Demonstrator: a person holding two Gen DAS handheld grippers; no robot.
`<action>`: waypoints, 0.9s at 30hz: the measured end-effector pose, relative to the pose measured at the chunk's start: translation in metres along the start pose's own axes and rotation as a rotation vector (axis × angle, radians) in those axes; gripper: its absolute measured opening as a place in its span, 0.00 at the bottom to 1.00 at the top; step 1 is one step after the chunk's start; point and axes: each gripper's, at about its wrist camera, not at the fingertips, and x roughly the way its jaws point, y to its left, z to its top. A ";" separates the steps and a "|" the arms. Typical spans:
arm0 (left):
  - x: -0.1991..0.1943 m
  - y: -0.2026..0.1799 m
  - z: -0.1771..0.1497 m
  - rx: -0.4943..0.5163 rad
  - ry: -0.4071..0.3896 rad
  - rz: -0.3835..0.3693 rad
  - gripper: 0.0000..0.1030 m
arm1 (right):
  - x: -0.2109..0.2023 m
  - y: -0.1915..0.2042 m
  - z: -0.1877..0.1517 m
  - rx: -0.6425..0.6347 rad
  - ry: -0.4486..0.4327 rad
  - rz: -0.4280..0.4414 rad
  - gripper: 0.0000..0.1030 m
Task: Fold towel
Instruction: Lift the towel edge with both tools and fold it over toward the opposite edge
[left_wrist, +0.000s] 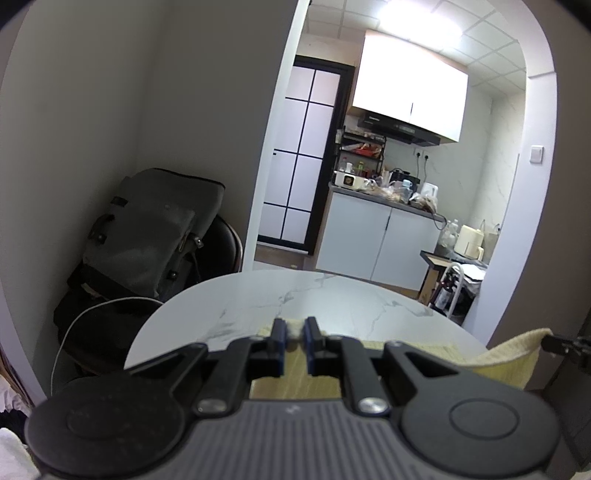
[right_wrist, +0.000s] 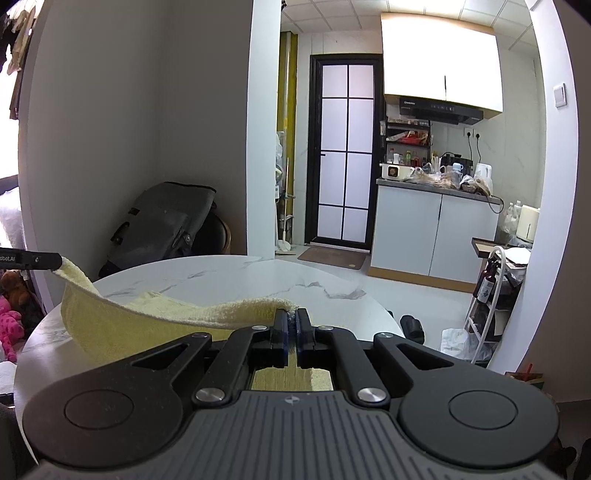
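Note:
A pale yellow towel (right_wrist: 129, 321) hangs stretched between my two grippers and sags onto the round white marble table (right_wrist: 221, 273). My right gripper (right_wrist: 291, 319) is shut on one towel corner at the near table edge. At the far left of the right wrist view, my left gripper (right_wrist: 59, 263) pinches the other corner, lifted above the table. In the left wrist view, the left gripper (left_wrist: 294, 328) is shut on a bit of towel, with more towel (left_wrist: 517, 354) running right to the right gripper (left_wrist: 548, 341). The marble table (left_wrist: 295, 295) lies beyond.
A grey backpack (left_wrist: 147, 229) rests on a dark chair behind the table's left side, with a white cable (left_wrist: 74, 325) looping below it. A kitchen counter (right_wrist: 436, 184) stands beyond the doorway. A wire rack with bottles (right_wrist: 491, 288) is at the right, plush toys (right_wrist: 11, 314) at the left.

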 end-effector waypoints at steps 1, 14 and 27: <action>0.004 0.000 0.001 -0.002 0.004 0.001 0.11 | 0.003 0.000 0.000 0.001 0.004 0.000 0.04; 0.042 0.005 0.003 -0.029 0.048 0.027 0.11 | 0.045 -0.013 0.000 0.027 0.053 0.000 0.04; 0.080 0.001 0.009 -0.032 0.092 0.038 0.11 | 0.079 -0.027 0.003 0.043 0.095 0.003 0.04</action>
